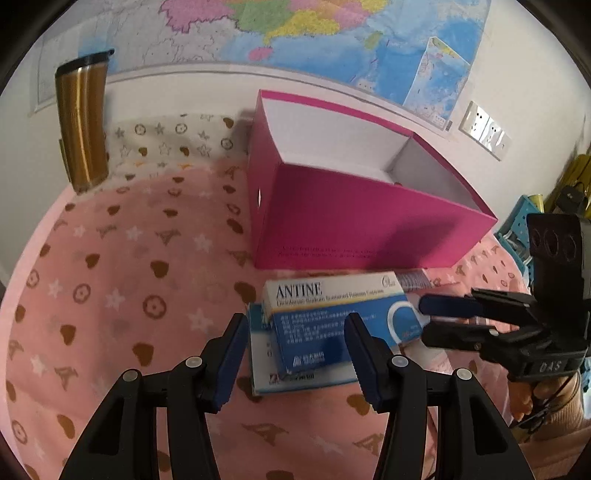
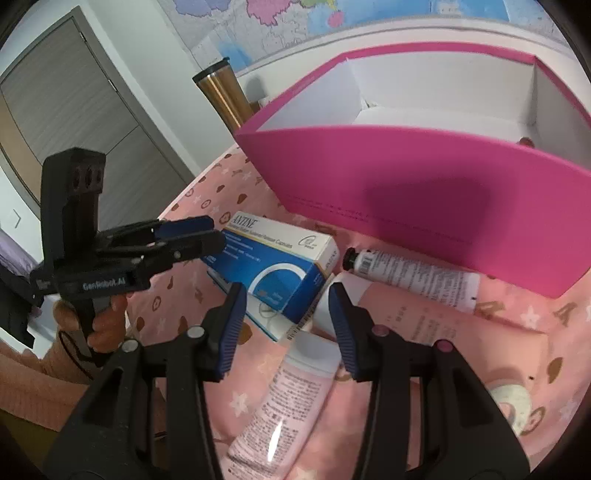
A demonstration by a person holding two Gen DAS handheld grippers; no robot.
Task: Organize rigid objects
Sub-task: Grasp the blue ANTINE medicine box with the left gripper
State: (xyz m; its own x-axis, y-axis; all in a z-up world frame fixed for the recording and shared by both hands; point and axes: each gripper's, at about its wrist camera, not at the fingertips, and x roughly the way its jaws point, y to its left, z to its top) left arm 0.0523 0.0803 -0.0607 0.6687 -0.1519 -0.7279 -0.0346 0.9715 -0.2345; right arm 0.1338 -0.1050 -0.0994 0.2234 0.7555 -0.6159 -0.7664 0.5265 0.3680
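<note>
Pink cloth (image 1: 110, 280) printed with brown hearts and white stars covers the surface, with a wall map (image 1: 295, 33) behind and a gold tumbler (image 1: 83, 122) standing at the back left. An open magenta box (image 1: 369, 221) with a white inside sits on the cloth. Just in front of it lies a blue-and-white medicine carton (image 1: 332, 321) lettered "ANTINE", resting on top of a flatter white carton (image 1: 295, 380). To its right lie a white tube (image 2: 413, 275) with a black cap and a pale pink tube (image 2: 291, 402).

Left gripper (image 1: 295, 356) hangs over the near end of the carton, jaws spread, pads clear of it. Right gripper (image 2: 286, 330) hovers over the carton's corner, jaws likewise apart and empty.
</note>
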